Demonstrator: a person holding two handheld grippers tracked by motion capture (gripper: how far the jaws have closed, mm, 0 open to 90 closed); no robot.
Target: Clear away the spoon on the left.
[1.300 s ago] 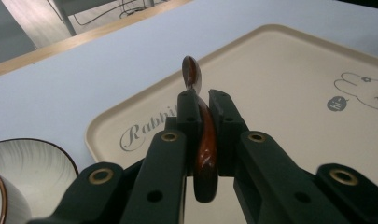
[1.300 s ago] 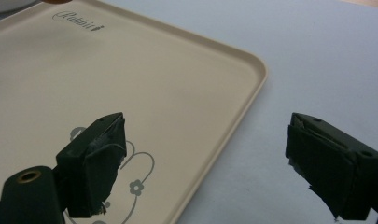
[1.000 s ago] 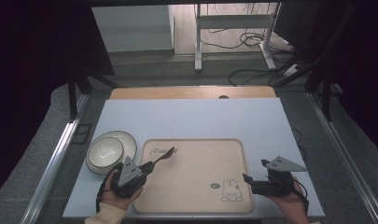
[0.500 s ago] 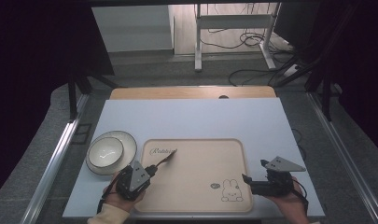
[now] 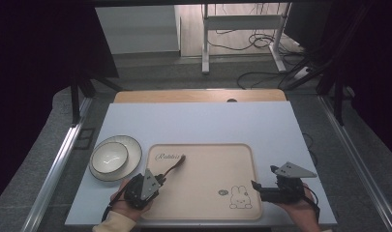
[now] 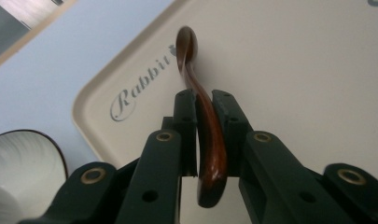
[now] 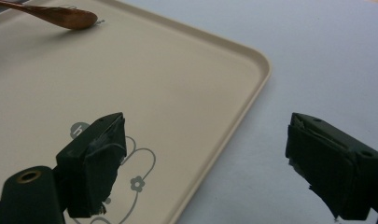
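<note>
Though slim, glossy brown spoon (image 6: 203, 121)

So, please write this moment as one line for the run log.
left gripper: jaws just opening, wooden spoon between them | right gripper: open | spoon bowl: over tray

High view looks down from above; both close claw views share the tray (image 5: 203, 183).

Pale blue table (image 5: 198, 121), wooden strip at far edge, grey floor (image 5: 150, 72), white desk legs (image 5: 205, 43), dark surroundings
</note>
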